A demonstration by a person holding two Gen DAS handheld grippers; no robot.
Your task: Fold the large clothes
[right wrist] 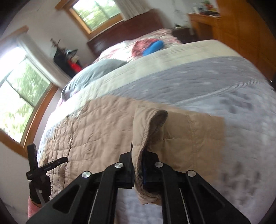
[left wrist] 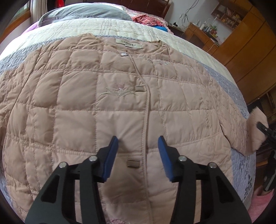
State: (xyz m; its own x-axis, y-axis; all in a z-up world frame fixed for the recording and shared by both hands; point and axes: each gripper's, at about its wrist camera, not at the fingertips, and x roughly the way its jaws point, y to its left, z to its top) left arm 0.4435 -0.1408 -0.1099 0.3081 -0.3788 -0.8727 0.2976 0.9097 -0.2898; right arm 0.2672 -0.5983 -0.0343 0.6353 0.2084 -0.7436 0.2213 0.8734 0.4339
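Observation:
A beige quilted jacket (left wrist: 107, 103) lies front up on the bed, collar at the far side, with metal clasps down its middle seam. My left gripper (left wrist: 138, 144) is open and empty, hovering above the lower front of the jacket. My right gripper (right wrist: 138, 165) is shut on the jacket's sleeve cuff (right wrist: 148, 131) and holds it lifted off the bed. In the left wrist view the lifted cuff (left wrist: 255, 127) shows at the far right with the right gripper's black tip on it. In the right wrist view the jacket body (right wrist: 89, 131) spreads to the left.
The bed has a grey and cream quilt (left wrist: 241, 155). A grey pillow (left wrist: 89, 10) and red and blue cloth items (left wrist: 146, 19) lie at the head. Wooden furniture (left wrist: 245, 43) stands to the right. Windows (right wrist: 19, 96) are on the left wall.

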